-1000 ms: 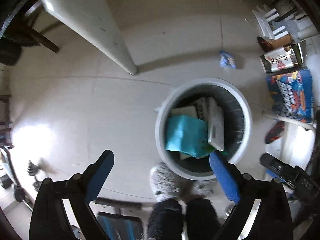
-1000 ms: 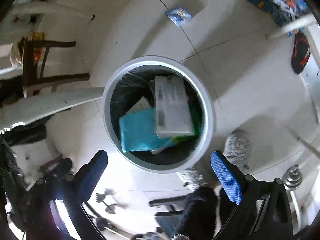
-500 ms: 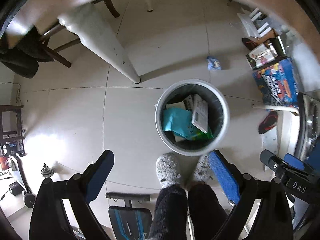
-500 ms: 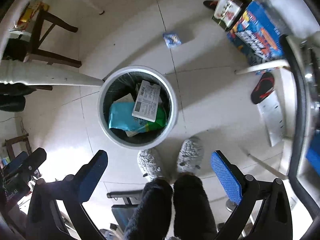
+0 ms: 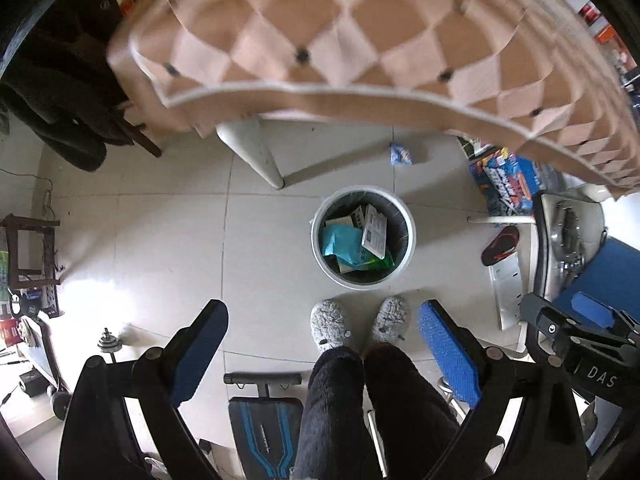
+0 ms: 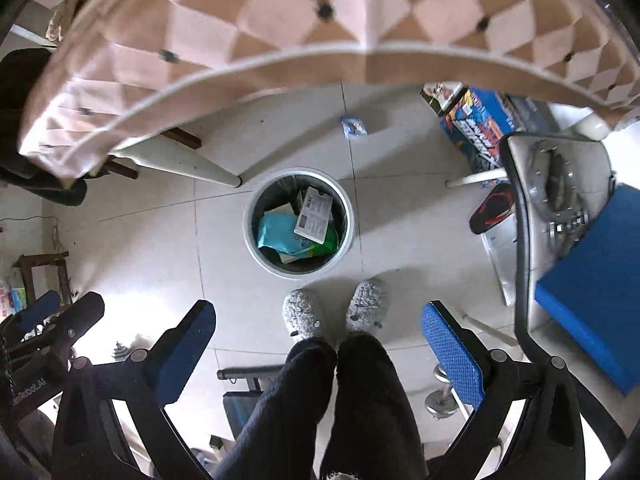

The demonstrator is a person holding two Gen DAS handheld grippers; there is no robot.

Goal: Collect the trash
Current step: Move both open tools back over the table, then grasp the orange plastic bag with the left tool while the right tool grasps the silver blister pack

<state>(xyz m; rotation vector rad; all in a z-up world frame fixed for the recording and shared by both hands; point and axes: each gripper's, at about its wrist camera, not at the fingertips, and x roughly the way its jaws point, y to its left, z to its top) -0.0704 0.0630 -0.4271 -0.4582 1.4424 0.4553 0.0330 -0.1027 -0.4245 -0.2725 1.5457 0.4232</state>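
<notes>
One trash bin [image 5: 403, 268]; inside it one teal pouch [image 5: 340, 241], one white printed box [image 5: 375, 232]. One blue wrapper [image 5: 400, 153] on floor. Two grey slippers [image 5: 329, 326] on feet. One red-black sandal [image 5: 502, 245]. Two grippers: left gripper [image 5: 323, 344], right gripper [image 6: 319, 340]. One colourful carton [image 6: 478, 128].

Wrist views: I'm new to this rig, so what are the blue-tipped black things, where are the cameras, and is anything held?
They are handheld tongs, one in each of a standing person's hands, with a camera on each looking down along its fingers. The left tongs and right tongs are open and empty. Below stands a white trash bin holding a teal bag and a white box. A small blue wrapper lies on the tiled floor beyond it, near a table with a checkered tablecloth.
</notes>
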